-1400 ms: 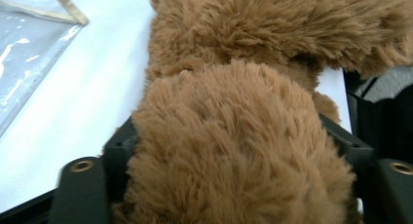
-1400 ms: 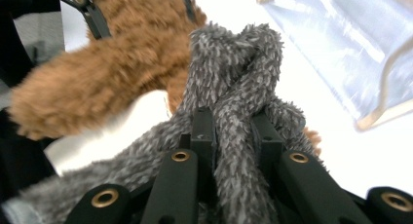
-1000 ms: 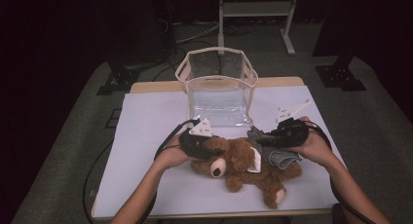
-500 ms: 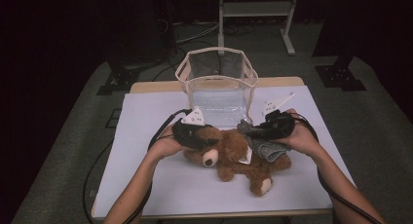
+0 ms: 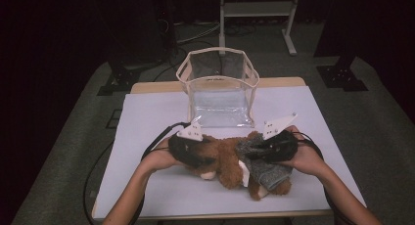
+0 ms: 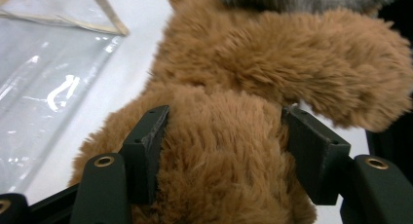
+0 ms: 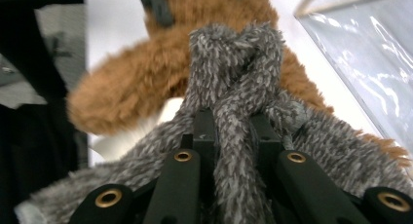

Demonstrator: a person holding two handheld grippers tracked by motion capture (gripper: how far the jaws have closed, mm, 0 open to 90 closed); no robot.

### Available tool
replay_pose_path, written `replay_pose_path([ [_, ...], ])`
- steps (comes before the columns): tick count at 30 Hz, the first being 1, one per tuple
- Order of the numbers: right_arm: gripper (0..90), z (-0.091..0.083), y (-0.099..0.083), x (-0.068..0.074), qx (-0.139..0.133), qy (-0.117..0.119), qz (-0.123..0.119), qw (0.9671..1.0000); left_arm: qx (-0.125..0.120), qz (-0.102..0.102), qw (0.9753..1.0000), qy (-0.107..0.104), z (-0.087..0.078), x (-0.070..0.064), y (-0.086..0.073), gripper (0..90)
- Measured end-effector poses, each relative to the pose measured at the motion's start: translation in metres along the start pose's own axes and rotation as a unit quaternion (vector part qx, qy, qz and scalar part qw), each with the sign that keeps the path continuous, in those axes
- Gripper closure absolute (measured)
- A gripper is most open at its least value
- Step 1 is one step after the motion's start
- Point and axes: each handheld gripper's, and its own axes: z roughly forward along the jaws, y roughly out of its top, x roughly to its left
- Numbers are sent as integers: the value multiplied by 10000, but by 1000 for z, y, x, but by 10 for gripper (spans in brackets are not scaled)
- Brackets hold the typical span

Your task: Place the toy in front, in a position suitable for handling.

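On the white table (image 5: 147, 117), near the front edge, lies a brown teddy bear (image 5: 227, 159) with a grey fuzzy scarf (image 5: 266, 168). It is stretched out sideways between the person's two hands. The left gripper (image 5: 193, 154) is at the bear's left end, and its two black jaws squeeze a thick lump of brown fur between them; in the left gripper view (image 6: 221, 156) the fur bulges out between the jaws, and one furry paw (image 6: 341, 78) sticks out to the side above them. The right gripper (image 5: 269, 146) is at the bear's other end, over the scarf. In the right gripper view (image 7: 234, 136) its jaws are pinched tight on one grey strand of the scarf (image 7: 234, 87), just below the knot where the strands cross. The brown fur of the bear (image 7: 146, 73) shows behind the knot. Each gripper has a white three-cornered plate on top and a black cable trailing back past the arm. Behind the bear, toward the far side of the table, stands a clear plastic bag (image 5: 219, 90) with a cream rim, upright and open at the top. The bag is near the bear, and I cannot tell if they touch. Its shiny clear side (image 6: 44, 83) shows close by in the left gripper view.
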Motion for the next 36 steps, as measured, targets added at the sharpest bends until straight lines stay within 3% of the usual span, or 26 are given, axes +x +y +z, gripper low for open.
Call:
replay_pose_path([
  [2,766,-7,5,-2,-126,32,20,9999,-74,28,10000,2,-3,-7,-5,384],
  [6,762,-14,16,-16,-277,-224,150,9993,-31,153,9998,-89,-7,-17,-10,384],
  [9,762,-3,17,-22,-84,-234,202,9995,-36,155,9999,-46,-11,-19,-9,365],
  [12,767,9,10,-16,77,-220,99,9997,-35,144,9999,-42,-12,-17,-4,306],
  [16,769,8,3,-1,-16,-153,14,9999,-39,181,9998,-82,-7,-16,8,273],
  [20,768,2,2,9,-37,-52,-153,9999,225,276,9991,-238,7,-18,11,308],
  [22,762,-4,6,10,-69,-154,-223,9996,326,345,9986,-213,10,-22,10,310],
  [26,755,-8,13,2,-141,-231,-143,9995,361,359,9983,-295,5,-25,7,314],
  [30,756,-5,12,0,-242,-148,-71,9996,375,392,9980,-316,2,-25,7,314],
  [36,769,7,1,7,-114,-9,-12,9999,349,280,9986,-265,5,-17,17,259],
])
